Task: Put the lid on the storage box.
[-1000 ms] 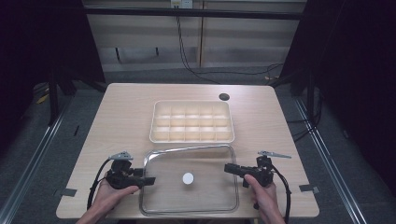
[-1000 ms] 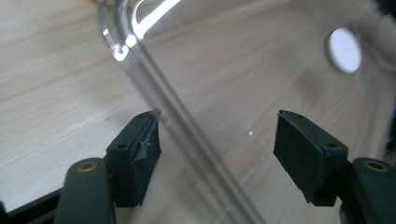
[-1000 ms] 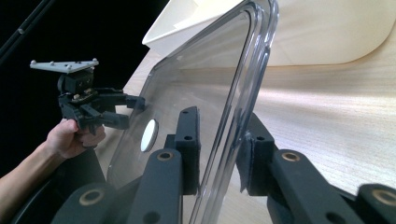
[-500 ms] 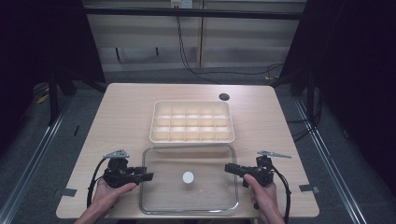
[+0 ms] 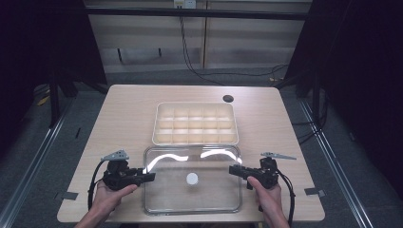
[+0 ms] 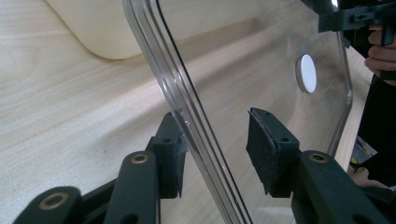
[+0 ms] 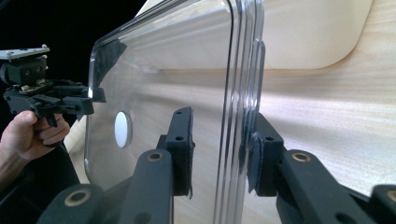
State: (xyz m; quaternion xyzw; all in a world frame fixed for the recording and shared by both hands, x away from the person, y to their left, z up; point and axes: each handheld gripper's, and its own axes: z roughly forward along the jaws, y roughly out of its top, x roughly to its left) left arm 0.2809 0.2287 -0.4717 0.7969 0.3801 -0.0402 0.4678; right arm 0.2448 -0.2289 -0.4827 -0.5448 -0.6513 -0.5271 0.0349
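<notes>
A clear rectangular plastic lid (image 5: 192,179) with rounded corners and a small white round disc (image 5: 192,178) at its centre lay flat at the near middle of the pale wooden surface (image 5: 123,118), its far edge just beside the near wall of a cream plastic tray divided into many small compartments (image 5: 195,123). In the high view the left gripper (image 5: 147,176) sat at the lid's left edge and the right gripper (image 5: 234,170) at its right edge, each held by a hand, the left hand (image 5: 107,197) and the right hand (image 5: 266,192) coming in from the bottom. In the left gripper view the lid's ribbed rim (image 6: 187,116) ran between the two black jaws, lying against the left pad (image 6: 173,140) while a clear gap stood before the right pad (image 6: 266,142), so this gripper was spread apart and not clamping. In the right gripper view the rim (image 7: 243,107) likewise passed between the jaws, close against the right pad (image 7: 261,149) with space before the left pad (image 7: 183,140), so that gripper was also released around the edge. A small dark round hole (image 5: 228,99) sat in the surface beyond the tray, towards the far right corner. Black cables (image 5: 190,52) trailed down the wall behind the surface.
</notes>
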